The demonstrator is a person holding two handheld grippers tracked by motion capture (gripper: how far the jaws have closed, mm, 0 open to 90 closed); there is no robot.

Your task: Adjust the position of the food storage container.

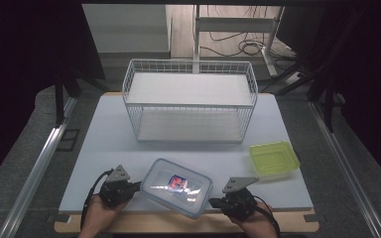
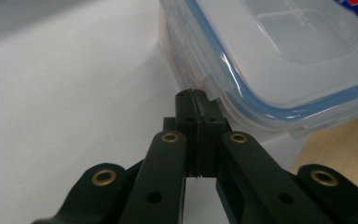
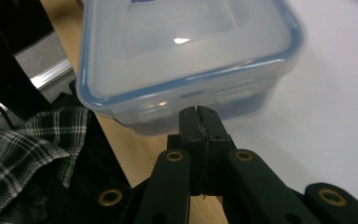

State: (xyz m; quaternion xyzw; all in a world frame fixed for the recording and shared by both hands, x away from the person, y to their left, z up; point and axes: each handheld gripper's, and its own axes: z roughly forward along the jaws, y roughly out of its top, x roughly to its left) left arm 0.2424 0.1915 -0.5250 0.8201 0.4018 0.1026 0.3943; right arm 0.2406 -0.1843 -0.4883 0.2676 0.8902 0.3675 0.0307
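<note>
A clear plastic box with a blue-rimmed lid (image 1: 177,186) lies at an angle near the front edge of the table, a red and blue label on its lid. My left gripper (image 1: 138,187) is shut, its tips against the box's left side. In the left gripper view the closed jaws (image 2: 195,95) touch the side latch of the box (image 2: 279,56) with nothing between them. My right gripper (image 1: 212,202) is shut too, at the box's near right corner. In the right gripper view its tips (image 3: 198,112) sit just under a latch on the wall of the box (image 3: 186,42).
A white wire basket (image 1: 188,105) stands at the back middle of the white table top (image 1: 104,139). A shallow green plastic container (image 1: 274,158) lies at the right. A wooden strip (image 1: 178,222) runs along the front edge. A plaid sleeve (image 3: 28,149) hangs below it.
</note>
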